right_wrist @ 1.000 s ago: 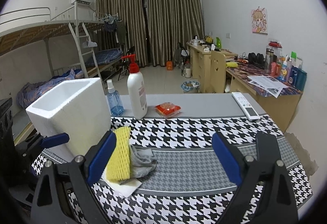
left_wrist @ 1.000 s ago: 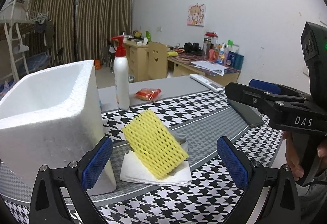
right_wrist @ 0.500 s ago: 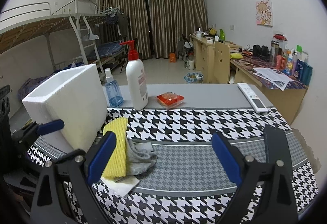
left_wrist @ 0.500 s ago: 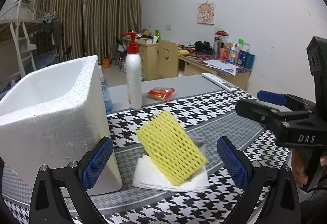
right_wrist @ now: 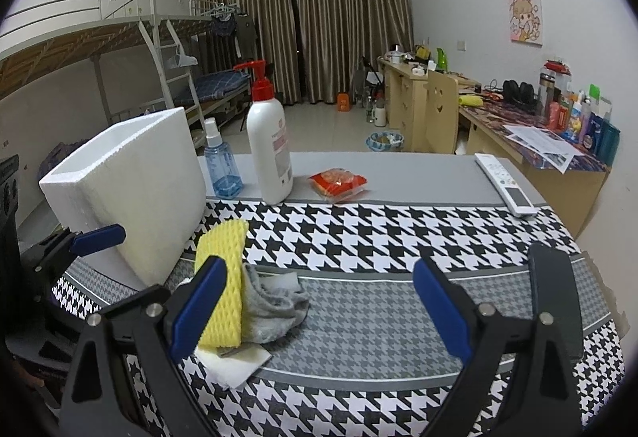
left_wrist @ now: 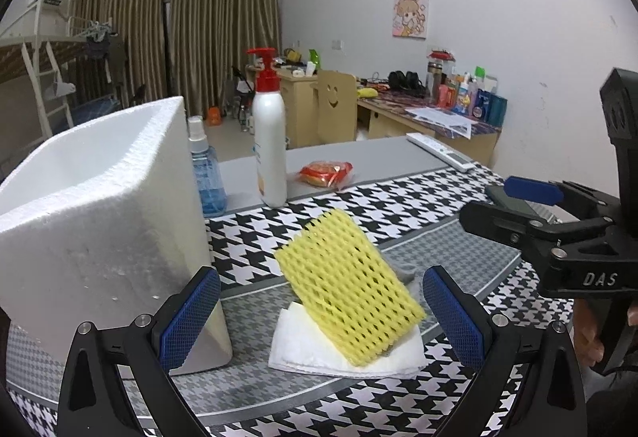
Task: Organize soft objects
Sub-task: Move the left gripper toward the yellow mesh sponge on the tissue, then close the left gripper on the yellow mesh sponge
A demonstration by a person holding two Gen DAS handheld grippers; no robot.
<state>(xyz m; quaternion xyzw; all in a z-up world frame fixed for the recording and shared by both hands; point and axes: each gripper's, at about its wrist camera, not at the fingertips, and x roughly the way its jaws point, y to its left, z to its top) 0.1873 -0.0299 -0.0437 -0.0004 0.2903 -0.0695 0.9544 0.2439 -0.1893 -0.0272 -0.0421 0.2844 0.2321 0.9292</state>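
Observation:
A yellow foam net (left_wrist: 347,291) leans tilted on a grey sock (right_wrist: 271,307), both on a folded white tissue (left_wrist: 315,353) on the houndstooth tablecloth. The net also shows in the right wrist view (right_wrist: 223,273), the tissue too (right_wrist: 233,363). A white foam box (left_wrist: 95,213) stands just left of the pile, seen also in the right wrist view (right_wrist: 131,189). My left gripper (left_wrist: 319,321) is open and empty, its jaws on either side of the pile, close in front. My right gripper (right_wrist: 319,311) is open and empty, right of the pile.
A white pump bottle (right_wrist: 269,154), a blue spray bottle (right_wrist: 221,166) and a red snack packet (right_wrist: 337,184) stand behind the pile. A white remote (right_wrist: 504,184) lies at the far right. A dark flat object (right_wrist: 556,301) lies by my right finger.
My left gripper has moved closer to the pile, which now looks larger between its jaws. The right gripper view has shifted slightly; both grippers stayed open.

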